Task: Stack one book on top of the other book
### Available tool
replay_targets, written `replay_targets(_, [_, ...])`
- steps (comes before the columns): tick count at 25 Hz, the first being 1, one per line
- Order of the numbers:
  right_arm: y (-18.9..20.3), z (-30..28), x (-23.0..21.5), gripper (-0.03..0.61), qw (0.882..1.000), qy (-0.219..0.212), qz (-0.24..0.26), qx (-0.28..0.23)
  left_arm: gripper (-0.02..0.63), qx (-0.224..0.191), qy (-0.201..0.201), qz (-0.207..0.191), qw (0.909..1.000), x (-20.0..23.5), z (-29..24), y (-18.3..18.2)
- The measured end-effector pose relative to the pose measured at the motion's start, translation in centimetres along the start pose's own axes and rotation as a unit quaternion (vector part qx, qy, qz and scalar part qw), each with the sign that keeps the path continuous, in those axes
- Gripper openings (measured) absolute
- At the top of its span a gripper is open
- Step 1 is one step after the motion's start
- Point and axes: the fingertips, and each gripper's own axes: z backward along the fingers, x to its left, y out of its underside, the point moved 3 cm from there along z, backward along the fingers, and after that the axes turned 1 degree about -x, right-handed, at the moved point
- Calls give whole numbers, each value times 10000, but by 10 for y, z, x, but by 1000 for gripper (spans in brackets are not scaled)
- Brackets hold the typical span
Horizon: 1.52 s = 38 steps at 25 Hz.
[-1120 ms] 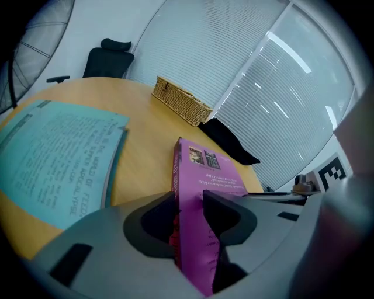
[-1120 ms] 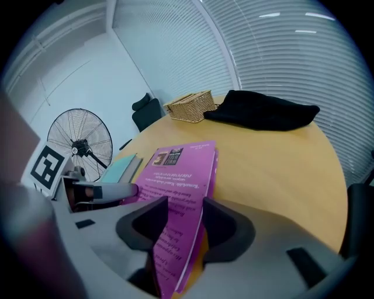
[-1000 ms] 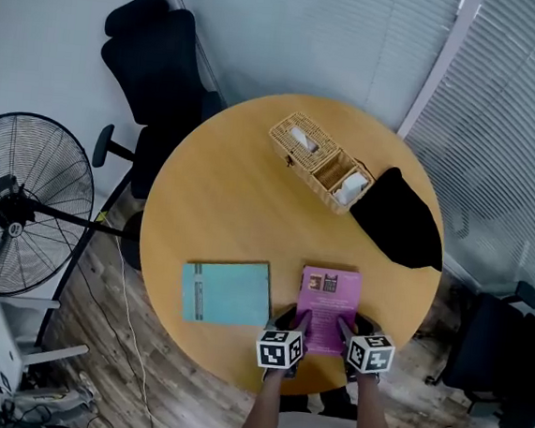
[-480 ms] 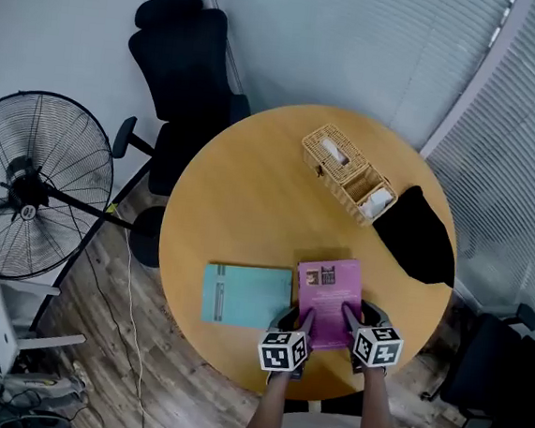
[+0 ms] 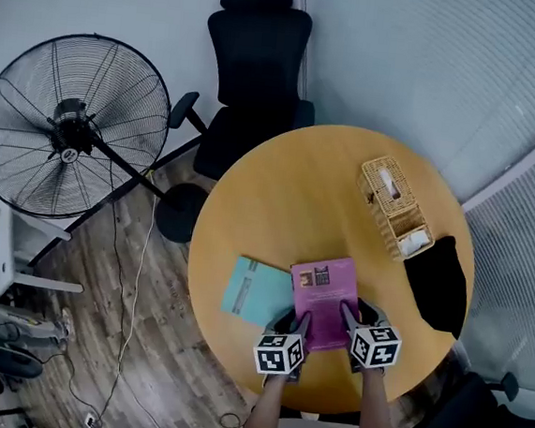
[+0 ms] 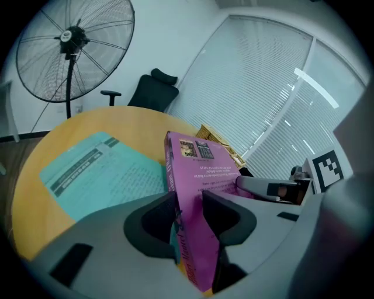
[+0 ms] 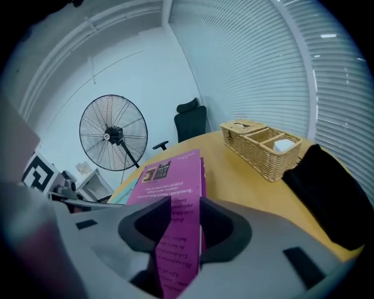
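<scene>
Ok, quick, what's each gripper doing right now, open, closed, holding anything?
Left gripper: closed on the pink book.
Right gripper: jaws have just been closing, now clamped on the same pink book.

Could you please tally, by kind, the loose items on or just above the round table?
Books: 2 (magenta book, teal book)
Wicker basket: 1
Black cloth: 1
Total: 4

Held book point(image 5: 322, 294) right of flat book point(image 5: 254, 292)
</scene>
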Motion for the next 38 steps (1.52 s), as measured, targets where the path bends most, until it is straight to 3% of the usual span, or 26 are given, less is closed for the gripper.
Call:
replay_targets(5, [-15, -25, 19, 168, 9968, -625, 460, 186, 163, -357, -485, 480, 9970, 16, 11, -5])
replay_targets(9, [-24, -49, 44, 170, 9893, -1141, 836, 350, 163, -637, -894, 927, 9896, 36, 27, -6])
replay_targets(20, [-35, -105, 122, 181, 9462, -2283, 2088, 946, 163, -1137, -1674, 1908, 9606, 75, 68, 6])
replay_targets(26, [-34, -125, 149, 183, 9162, -2705, 2705, 1192, 163, -1248, -1739, 2245, 9507, 88, 75, 15])
replay_targets(33, [-35, -148, 161, 183, 8668, -3331, 3379, 1534, 156, -1223, -1566, 2424, 9496, 86, 66, 23])
replay_targets(35, [-33, -151, 161, 184, 8581, -3383, 3507, 1618, 156, -1210, -1502, 2464, 9498, 83, 62, 27])
replay_targets(38, [-32, -151, 162, 186, 8550, -3361, 3604, 1617, 156, -1194, -1448, 2456, 9510, 83, 62, 28])
